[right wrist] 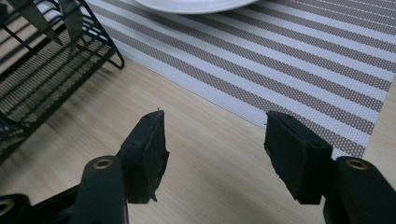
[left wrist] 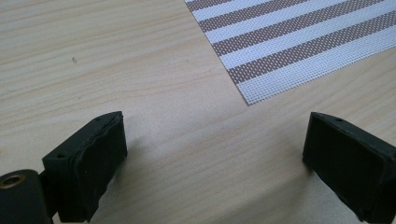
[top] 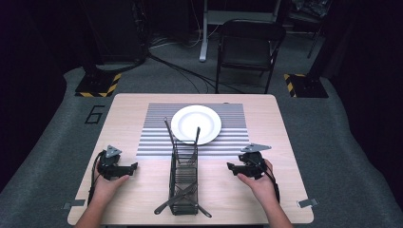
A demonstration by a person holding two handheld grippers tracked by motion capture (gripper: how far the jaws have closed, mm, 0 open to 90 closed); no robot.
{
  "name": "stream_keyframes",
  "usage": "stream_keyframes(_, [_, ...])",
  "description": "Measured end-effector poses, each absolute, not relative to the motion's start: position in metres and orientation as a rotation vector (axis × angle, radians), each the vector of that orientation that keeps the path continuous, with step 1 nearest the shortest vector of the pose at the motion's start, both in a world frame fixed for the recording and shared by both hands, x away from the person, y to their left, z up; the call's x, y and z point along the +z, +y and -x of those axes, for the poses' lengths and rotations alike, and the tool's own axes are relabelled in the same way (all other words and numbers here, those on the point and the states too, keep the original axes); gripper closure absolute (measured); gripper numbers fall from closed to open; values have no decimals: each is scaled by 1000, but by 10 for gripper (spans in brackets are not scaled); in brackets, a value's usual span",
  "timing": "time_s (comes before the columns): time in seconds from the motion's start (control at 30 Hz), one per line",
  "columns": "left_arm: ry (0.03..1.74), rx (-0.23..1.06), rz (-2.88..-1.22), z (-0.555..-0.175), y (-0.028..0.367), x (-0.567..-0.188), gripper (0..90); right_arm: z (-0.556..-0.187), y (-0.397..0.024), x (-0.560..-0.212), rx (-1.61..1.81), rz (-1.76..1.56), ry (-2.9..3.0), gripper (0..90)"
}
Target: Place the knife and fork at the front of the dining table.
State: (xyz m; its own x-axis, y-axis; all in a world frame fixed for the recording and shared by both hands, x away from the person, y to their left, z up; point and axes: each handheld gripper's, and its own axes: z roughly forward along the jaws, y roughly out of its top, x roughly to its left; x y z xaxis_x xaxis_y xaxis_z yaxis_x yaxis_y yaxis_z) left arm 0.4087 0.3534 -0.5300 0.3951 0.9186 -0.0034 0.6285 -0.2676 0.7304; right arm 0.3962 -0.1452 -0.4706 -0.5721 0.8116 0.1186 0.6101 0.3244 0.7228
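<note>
both claws spread, empty: left claw (top: 134, 166), right claw (top: 230, 166). suggest lowering right claw squarely over 1 utensil handle (top: 167, 129) in wire caddy (top: 184, 176), pinching mid-shaft.

One desk (top: 128, 123) is carrying everything. One striped mat (top: 157, 137) is lying on it, and one white plate (top: 196, 124) is sitting on the mat. One black wire rack (top: 184, 180) is standing at the near middle, holding at least four utensils (top: 167, 130): two are leaning up at its far end and two are crossing at its near end. Two grippers are resting on the desk, the left (top: 134, 166) and the right (top: 230, 166). One folding chair (top: 249, 47) is standing beyond the desk.
</note>
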Motion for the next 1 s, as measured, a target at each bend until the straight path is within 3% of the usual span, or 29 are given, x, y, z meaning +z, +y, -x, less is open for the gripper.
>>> stream_keyframes(0.27, [1318, 569, -1998, -409, 353, -530, 62, -396, -131, -451, 1141, -1187, 2331, 462])
stream_keyframes(1.0, [1316, 567, -1996, -408, 353, -530, 63, -411, -82, -396, 1290, -1046, 2430, 530])
